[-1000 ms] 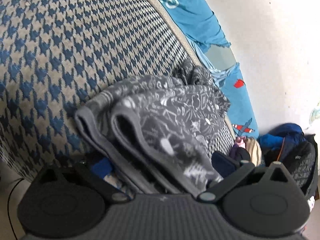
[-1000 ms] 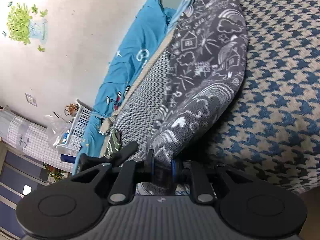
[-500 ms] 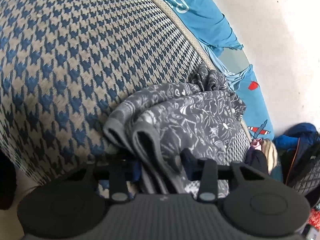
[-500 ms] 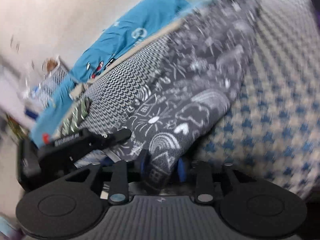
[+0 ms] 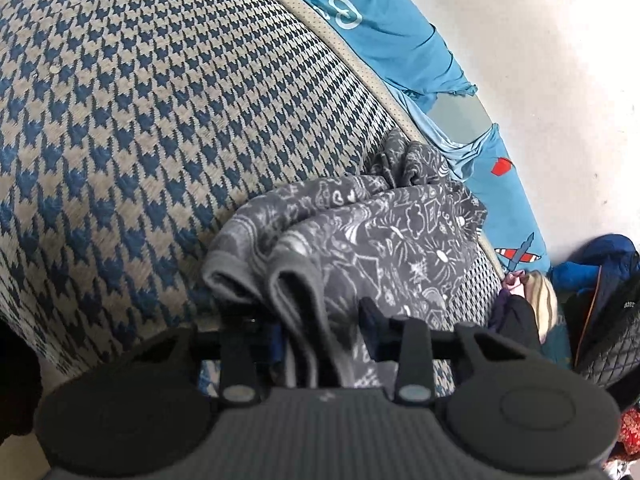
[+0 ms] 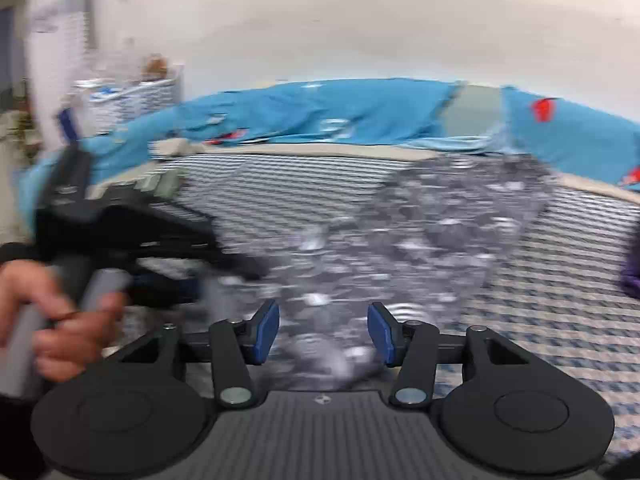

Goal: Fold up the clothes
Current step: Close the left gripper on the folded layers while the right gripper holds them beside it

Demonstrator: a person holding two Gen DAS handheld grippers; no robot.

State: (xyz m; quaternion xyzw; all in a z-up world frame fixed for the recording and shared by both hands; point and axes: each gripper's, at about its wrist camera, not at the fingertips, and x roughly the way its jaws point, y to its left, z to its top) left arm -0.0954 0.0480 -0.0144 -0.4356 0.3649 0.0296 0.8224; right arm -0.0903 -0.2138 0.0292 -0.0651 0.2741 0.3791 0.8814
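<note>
While the right view is smeared with blur, I can still read the ground: a blue-and-tan houndstooth cover [image 5: 152, 128] spreads over the bed, edged by a pale piping strip [image 5: 352, 60] with a bright blue printed sheet [image 5: 384, 28] bunched along the white wall [image 5: 560, 60].

Grey doodle-print garment [image 5: 380, 240] lies on the cover near that far edge, crumpled, its plain grey hems doubled toward me. My left tongs [image 5: 324, 328] are clamped on those hems; cloth fills the gap between the fingers.

Right tongs [image 6: 323, 330] stand apart, blue pads [image 6: 266, 332] clear on both sides, with the garment lying under and beyond them. Whether fabric touches either pad I cannot tell through the blur.

From the right view, the left tool sits low at left, a bare hand [image 6: 52, 312] wrapped round its grey handle.

Room: white basket [image 6: 132, 94] against the wall at left; dark blue jacket [image 5: 596, 264] heaped beyond the bed's corner.
</note>
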